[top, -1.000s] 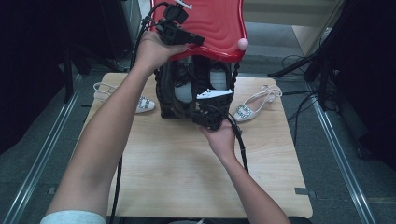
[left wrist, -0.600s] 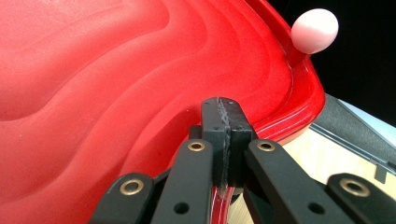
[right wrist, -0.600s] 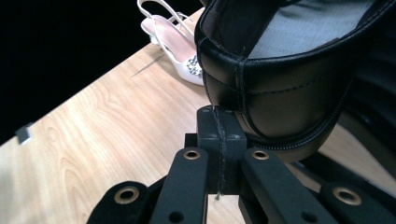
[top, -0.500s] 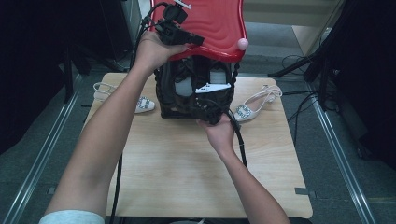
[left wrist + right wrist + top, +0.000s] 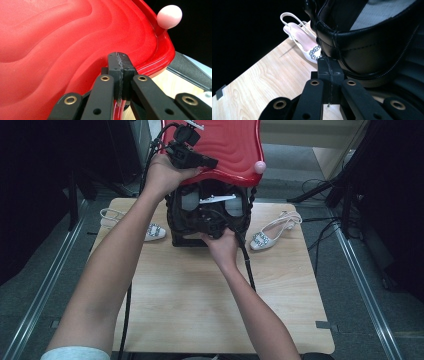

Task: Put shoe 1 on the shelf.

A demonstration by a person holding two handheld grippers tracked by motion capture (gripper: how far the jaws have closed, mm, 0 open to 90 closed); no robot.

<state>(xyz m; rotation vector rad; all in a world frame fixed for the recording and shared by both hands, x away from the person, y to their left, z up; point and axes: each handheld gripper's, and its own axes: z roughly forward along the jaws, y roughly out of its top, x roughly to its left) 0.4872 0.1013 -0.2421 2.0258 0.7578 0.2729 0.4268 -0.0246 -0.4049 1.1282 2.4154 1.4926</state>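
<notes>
My left gripper (image 5: 119,75) pinches the red lid (image 5: 62,42) up, right gripper (image 5: 329,75) pressed together at the bag rim (image 5: 362,47); thin grip, lid could slip and drop shut.

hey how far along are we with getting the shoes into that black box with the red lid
Done: left gripper shut on the raised wavy red plastic lid, opening the black box. In hand: right gripper pinches a black leather shoe at the box's front. Left: both white jewelled slingback shoes lie on the wooden table.
</notes>
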